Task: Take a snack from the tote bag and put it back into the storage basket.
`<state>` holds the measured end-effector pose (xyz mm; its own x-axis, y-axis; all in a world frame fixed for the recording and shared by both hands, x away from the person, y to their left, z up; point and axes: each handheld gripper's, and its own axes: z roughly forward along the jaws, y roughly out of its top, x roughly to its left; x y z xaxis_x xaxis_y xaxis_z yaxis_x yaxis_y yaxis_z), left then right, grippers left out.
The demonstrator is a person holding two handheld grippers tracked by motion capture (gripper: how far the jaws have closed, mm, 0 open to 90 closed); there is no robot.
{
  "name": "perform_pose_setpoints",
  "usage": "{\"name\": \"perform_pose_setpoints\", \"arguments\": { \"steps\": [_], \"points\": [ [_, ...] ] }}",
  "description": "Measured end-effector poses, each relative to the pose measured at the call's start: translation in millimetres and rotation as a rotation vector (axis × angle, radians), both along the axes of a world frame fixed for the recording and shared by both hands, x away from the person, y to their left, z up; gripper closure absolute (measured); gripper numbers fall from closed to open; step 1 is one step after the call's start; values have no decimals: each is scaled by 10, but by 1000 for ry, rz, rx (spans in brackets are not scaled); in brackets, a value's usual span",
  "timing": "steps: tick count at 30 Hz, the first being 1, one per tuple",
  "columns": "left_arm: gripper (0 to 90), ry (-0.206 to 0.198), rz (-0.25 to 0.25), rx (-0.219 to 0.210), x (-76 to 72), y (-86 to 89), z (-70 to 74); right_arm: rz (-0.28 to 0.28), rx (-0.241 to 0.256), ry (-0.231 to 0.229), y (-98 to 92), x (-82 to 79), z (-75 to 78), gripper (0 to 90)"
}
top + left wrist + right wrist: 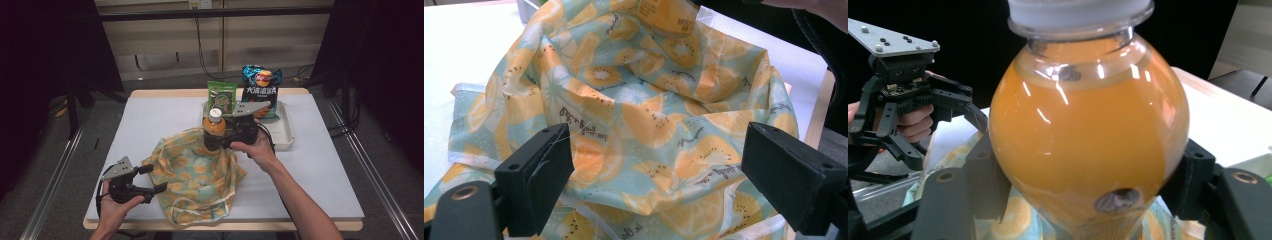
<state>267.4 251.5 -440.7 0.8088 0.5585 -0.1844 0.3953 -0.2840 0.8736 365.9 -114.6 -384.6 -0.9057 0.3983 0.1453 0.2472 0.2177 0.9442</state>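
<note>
A bottle of orange drink (215,126) with a white cap is held upright over the far edge of a fruit-print cloth bag (195,172). My right gripper (219,140) is shut on the bottle (1088,130), its jaws pressing both sides of the round body. My left gripper (152,178) stands open at the bag's left edge near the table's front. Its two black pads (541,172) frame the rumpled cloth (639,115) with nothing between them. The bottle's label (666,15) shows at the top of the left gripper view.
A white tray (285,131) sits at the back right of the white table (150,120). A green snack packet (223,96) and a blue chip bag (261,89) stand in it. Black cloth and metal rails flank the table.
</note>
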Motion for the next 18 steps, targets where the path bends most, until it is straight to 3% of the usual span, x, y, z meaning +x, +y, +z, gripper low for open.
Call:
{"name": "perform_pose_setpoints", "arguments": {
  "steps": [9,18],
  "points": [
    [127,3,10,-7,-16,21,-1,1,18,-23,-44,15,170,328],
    [127,1,15,-9,-29,40,3,-36,17,-28,-259,25,302,328]
  ]
}}
